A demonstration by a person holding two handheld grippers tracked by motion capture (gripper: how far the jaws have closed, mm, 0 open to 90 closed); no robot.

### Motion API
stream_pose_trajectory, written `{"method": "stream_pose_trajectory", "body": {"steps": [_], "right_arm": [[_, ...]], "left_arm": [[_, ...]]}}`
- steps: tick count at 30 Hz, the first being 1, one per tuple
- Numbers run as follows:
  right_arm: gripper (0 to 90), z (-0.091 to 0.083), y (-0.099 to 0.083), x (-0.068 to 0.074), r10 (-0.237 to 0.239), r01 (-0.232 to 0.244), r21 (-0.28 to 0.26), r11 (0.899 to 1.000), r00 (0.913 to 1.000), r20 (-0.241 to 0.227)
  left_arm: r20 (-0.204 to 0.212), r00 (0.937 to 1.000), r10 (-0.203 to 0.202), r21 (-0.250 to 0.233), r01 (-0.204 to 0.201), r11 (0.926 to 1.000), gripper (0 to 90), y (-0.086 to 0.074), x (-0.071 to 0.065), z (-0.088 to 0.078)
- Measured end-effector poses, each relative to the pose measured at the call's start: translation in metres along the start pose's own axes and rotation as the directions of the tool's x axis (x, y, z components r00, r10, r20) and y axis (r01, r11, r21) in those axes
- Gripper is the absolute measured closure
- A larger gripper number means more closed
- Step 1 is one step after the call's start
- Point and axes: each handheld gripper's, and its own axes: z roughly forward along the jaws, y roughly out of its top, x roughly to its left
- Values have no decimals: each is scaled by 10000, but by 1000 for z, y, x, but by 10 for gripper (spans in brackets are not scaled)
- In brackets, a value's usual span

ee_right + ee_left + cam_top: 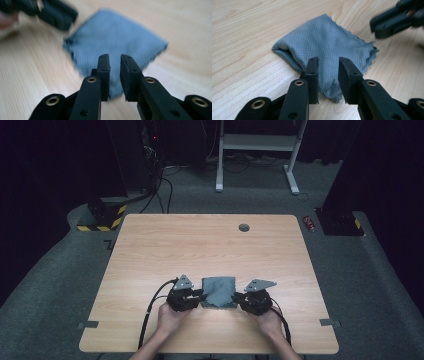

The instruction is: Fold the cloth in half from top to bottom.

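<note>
A grey-blue waffle-weave cloth (pixel 219 292) lies folded into a small square on the wooden table (pixel 200 245), near the front edge. My left gripper (pixel 200 296) sits at the cloth's left side, held by a hand. In the left gripper view the cloth's (pixel 322 42) near corner lies between the parted jaws of my left gripper (pixel 328 61), and the pads stand off it. My right gripper (pixel 237 299) is at the cloth's right side. In the right gripper view its jaws (pixel 115 57) stand slightly apart over a corner of the blurred cloth (pixel 112 42).
A round grommet hole (pixel 244 227) sits near the table's far edge. Tape marks (pixel 87 324) stick to the front corners. On the carpet behind are a red can (pixel 310 223), a white desk frame (pixel 257 142) and a yellow-black striped base (pixel 102 220).
</note>
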Motion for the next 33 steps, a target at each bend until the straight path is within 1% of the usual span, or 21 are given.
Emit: {"method": "stream_pose_trajectory", "body": {"steps": [1,3,4,6,7,9,10,14,15,17,18,19,21,23,24,26,28,29,31,32,33], "right_arm": [[765,1,9,1,145,-141,-216,9997,9997,179],[763,3,12,2,143,-137,-184,9997,9995,292],[756,14,16,5,5,-10,96,10000,9989,474],[751,18,16,6,-88,76,237,9997,9987,494],[736,28,12,10,-211,180,676,9976,9988,450],[729,29,9,11,-281,245,788,9966,9986,450],[712,30,0,15,-733,660,1116,9916,9954,621],[701,22,-8,14,-788,710,1107,9913,9946,674],[704,17,-6,10,-649,568,1002,9933,9947,796],[719,17,0,5,-364,294,816,9962,9957,856],[719,17,0,5,-364,294,816,9962,9957,856],[747,21,11,-1,-179,120,611,9981,9952,964],[775,27,19,-6,48,-98,535,9985,9956,940],[799,37,28,-12,259,-302,449,9985,9953,929],[799,37,28,-12,259,-302,449,9985,9953,929],[815,49,36,-16,519,-569,449,9974,9932,1043],[824,63,41,-22,619,-689,530,9962,9905,1228],[824,63,41,-22,619,-689,530,9962,9905,1228],[826,69,39,-27,632,-744,742,9945,9875,1442],[838,69,34,-35,838,-945,702,9930,9864,1417],[837,67,34,-39,946,-1064,687,9919,9832,1563]], "left_arm": [[-48,9999,165,207,-164,9997,698,-1,-3,4],[-82,9994,330,386,-326,9987,696,-2,-4,6],[-61,9992,403,552,-399,9977,690,-5,-7,9],[-7,9991,417,666,-416,9969,689,-7,-7,9],[63,9988,479,810,-483,9955,682,-10,-9,8],[105,9983,571,867,-578,9946,678,-12,-10,7],[154,9979,629,896,-641,9939,661,-13,-11,5],[446,9983,361,746,-394,9964,647,-13,-9,-6],[375,9987,345,648,-369,9972,628,-10,-7,-8],[-144,9996,246,299,-241,9993,611,3,0,-9],[-144,9996,246,299,-241,9993,606,3,0,-9],[-309,9995,-28,30,29,10000,604,15,8,-5],[-379,9992,-111,28,112,9999,604,21,11,-2],[-484,9988,66,10,-66,10000,604,36,14,12],[-484,9988,66,10,-66,10000,604,36,14,12],[-623,9979,187,175,-176,9997,604,44,15,26],[-959,9945,429,641,-369,9973,604,44,19,41],[-959,9945,429,641,-369,9973,604,44,19,41],[-1343,9898,473,1019,-336,9942,604,39,27,49],[-1370,9899,369,1053,-224,9942,603,35,32,51],[-1105,9939,20,694,57,9976,620,31,41,50]]}}
